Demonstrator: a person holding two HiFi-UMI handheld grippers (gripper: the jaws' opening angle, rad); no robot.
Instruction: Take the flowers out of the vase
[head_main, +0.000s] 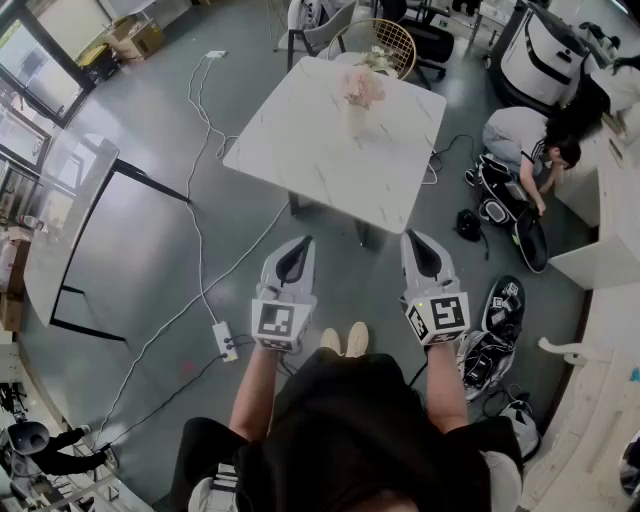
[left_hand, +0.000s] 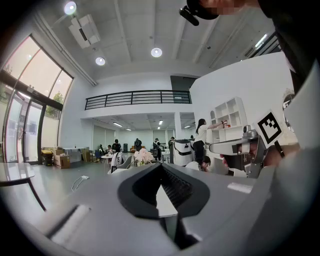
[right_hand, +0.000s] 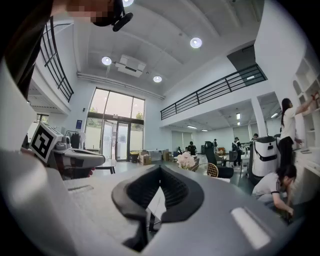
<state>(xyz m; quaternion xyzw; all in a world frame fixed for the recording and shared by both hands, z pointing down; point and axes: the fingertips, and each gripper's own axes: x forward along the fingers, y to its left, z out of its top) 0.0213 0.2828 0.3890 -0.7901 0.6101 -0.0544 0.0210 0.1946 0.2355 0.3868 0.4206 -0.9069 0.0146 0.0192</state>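
Nearby: left gripper (head_main: 300, 242) and right gripper (head_main: 416, 240) level, side by side, well short of table. Both jaws pressed together, nothing between. Black ribbed pads (left_hand: 175, 187) show only in gripper views. Ahead: square white marbled table (head_main: 300, 150). Pale pink flowers (head_main: 362, 85) stand in vase (head_main: 356, 122) near far middle. Vase pale, blends with top in head view. Gripper views show blooms only, vase hidden behind jaw tips. Beyond: wire chair (head_main: 392, 38), lower part behind table.

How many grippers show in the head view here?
2. The left gripper is held short of the white table, left of centre; the right gripper is beside it, to its right. Both are shut and empty.
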